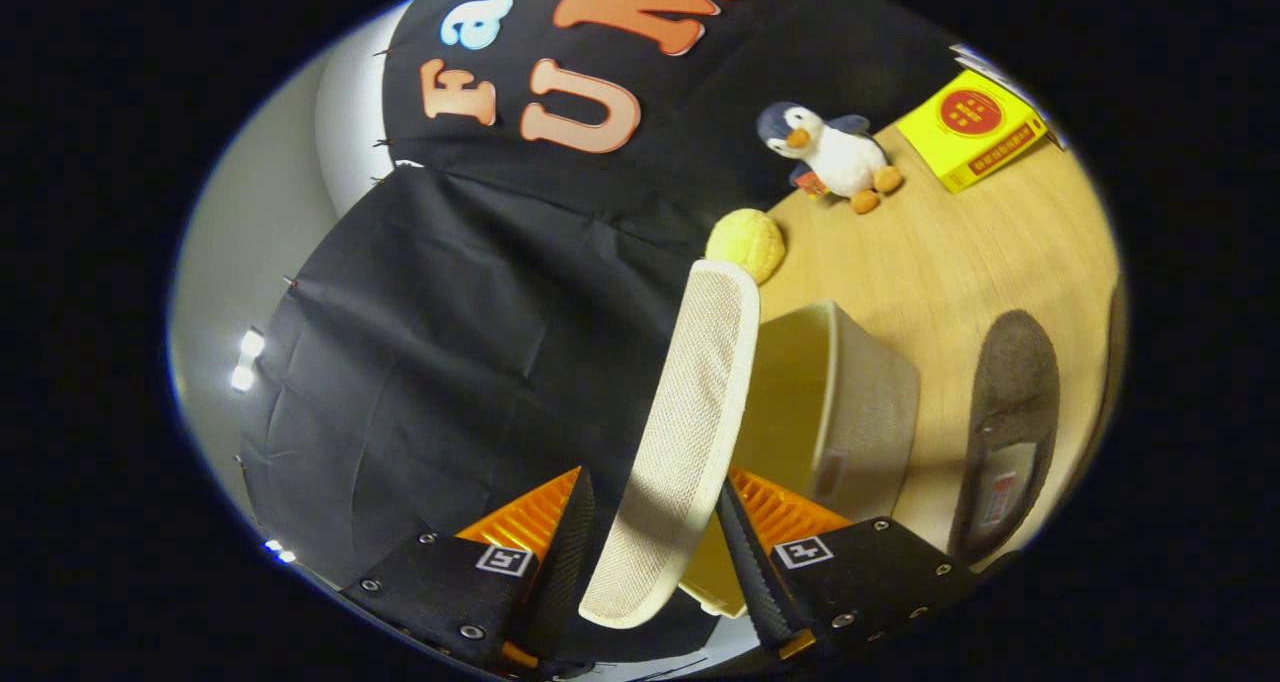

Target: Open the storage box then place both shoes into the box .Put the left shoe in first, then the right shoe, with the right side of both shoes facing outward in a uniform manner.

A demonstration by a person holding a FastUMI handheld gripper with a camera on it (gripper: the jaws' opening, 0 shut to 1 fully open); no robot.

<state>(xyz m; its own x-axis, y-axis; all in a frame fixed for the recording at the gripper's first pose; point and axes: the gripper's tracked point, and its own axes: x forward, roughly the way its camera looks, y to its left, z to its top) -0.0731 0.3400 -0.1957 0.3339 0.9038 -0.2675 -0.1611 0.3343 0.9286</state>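
Two fingers of gripper (650, 552) pinch woven-mesh lid (690, 432), long axis running away from fingers; beige storage box (860, 402) open beside; brown felt shoe (1010, 412) lies lengthwise on wood table (960, 252).

Table: a light wooden top (930, 262), tilted in this view.
Box: a pale storage box (860, 402) sits on the wood, just ahead of the fingers.
Shoe: a dark brown slipper (1010, 422) lies flat beside the box.
Ball: a yellow fuzzy ball (748, 243) rests near the black wall.
Penguin: a toy penguin (832, 154) sits beyond the ball.
Yellow box: a small yellow carton (970, 127) lies next to the penguin.
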